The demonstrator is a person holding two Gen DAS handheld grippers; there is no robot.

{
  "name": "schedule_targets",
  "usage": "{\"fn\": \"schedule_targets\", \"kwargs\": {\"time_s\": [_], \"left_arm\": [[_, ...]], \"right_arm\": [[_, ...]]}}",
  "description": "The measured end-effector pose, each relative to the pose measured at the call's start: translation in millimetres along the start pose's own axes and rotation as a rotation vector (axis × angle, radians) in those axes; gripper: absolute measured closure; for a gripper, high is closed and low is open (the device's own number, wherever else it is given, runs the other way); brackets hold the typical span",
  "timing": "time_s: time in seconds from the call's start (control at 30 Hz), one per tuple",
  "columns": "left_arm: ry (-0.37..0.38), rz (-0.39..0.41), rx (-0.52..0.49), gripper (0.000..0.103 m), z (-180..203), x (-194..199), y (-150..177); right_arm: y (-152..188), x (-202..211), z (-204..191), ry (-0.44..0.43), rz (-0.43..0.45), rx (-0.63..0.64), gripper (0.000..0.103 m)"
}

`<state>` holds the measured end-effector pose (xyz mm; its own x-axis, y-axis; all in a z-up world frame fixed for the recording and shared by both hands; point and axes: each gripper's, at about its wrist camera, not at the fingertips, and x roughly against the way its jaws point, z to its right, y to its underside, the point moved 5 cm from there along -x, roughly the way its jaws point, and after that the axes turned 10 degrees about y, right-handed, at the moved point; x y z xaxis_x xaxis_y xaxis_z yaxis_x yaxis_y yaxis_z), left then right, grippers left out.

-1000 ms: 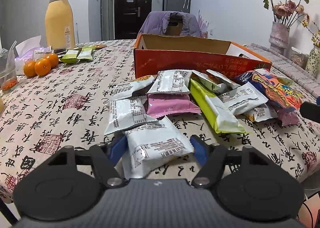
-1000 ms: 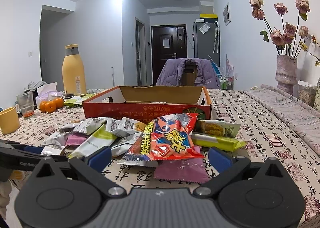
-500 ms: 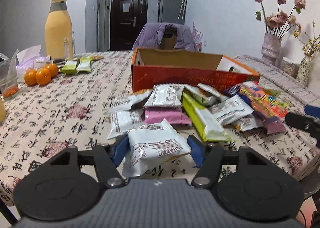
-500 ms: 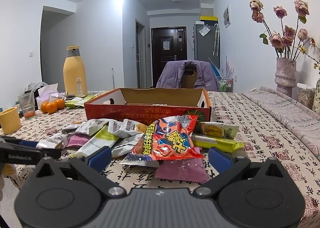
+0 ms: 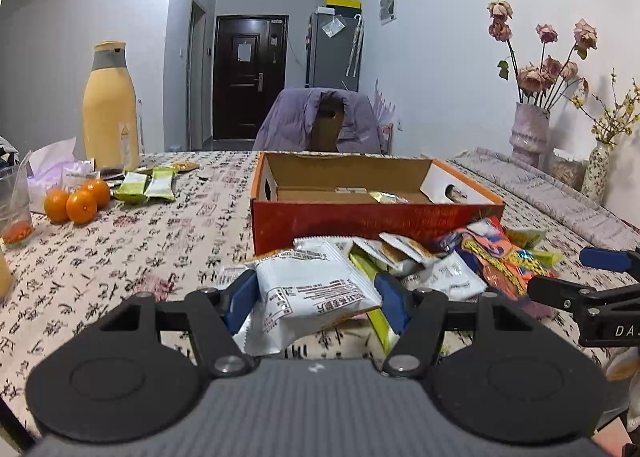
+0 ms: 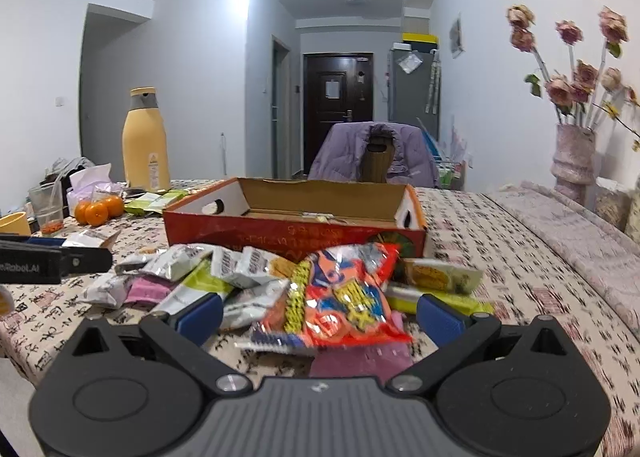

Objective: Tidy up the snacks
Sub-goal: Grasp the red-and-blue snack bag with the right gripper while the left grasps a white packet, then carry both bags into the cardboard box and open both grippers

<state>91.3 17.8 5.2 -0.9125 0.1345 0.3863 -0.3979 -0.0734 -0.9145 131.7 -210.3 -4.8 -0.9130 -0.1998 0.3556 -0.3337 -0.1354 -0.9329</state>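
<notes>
- One white packet is clamped between the blue pads of the left gripper, lifted clear of the tablecloth; its near end sags below the fingers.
- Wide apart stand the right gripper fingers, pressing on nothing, with the red-orange bag lying between and just beyond them.
- Most of the work looks undone: the pile of snacks lies loose on the cloth against the near wall of the red cardboard box.
- Inside the box only a yellowish wrapper and a pale strip show; the floor is otherwise largely bare, so there is plenty of room to drop packets.
- Carrying the packet in means clearing the near wall, which stands above the pile; the air above it is open.
- Left of the box the cloth is bare, then oranges, green packets and a tall yellow bottle sit well apart.
- Far right, a flower vase stands near the wall, away from the likely path.
</notes>
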Motion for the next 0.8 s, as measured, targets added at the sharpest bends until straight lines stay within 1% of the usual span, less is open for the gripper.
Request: {"fn": "schedule_targets", "kwargs": {"time_s": [0.1,0.27,0.33,0.43,0.5,0.57,0.63,0.67,0.8], "left_arm": [[-0.002,0.005,0.000,0.038,-0.5,-4.6,-2.9],[0.001,0.005,-0.006,0.038,-0.2,-12.8,-5.7],[0.000,0.001,-0.005,0.038,-0.5,-16.4,-5.9],[-0.001,-0.004,-0.001,0.038,-1.7,-21.2,-5.6],[0.000,-0.006,0.003,0.038,-2.8,-23.4,-5.2],[0.000,-0.009,0.004,0.038,-3.6,-24.9,-4.6],[0.001,-0.012,0.006,0.038,-4.4,-26.3,-4.2],[0.001,-0.014,0.007,0.038,-4.6,-27.0,-3.8],[0.002,-0.018,0.009,0.037,-5.4,-28.6,-3.0]], "right_arm": [[-10.9,-12.1,-4.1,0.036,-0.012,0.025,0.000],[-27.5,-43.4,-6.7,0.078,-0.080,0.031,0.002],[-30.4,-56.1,-7.4,0.101,-0.108,0.045,0.010],[-29.8,-74.6,-6.9,0.092,-0.169,0.042,0.016],[-26.8,-82.7,-7.7,0.100,-0.193,0.050,0.019],[-21.5,-87.0,-9.1,0.103,-0.208,0.056,0.020],[-16.8,-90.6,-9.7,0.098,-0.220,0.054,0.030],[-15.3,-91.8,-9.3,0.099,-0.223,0.052,0.029],[-11.1,-92.5,-8.1,0.097,-0.215,0.047,0.036]]}}
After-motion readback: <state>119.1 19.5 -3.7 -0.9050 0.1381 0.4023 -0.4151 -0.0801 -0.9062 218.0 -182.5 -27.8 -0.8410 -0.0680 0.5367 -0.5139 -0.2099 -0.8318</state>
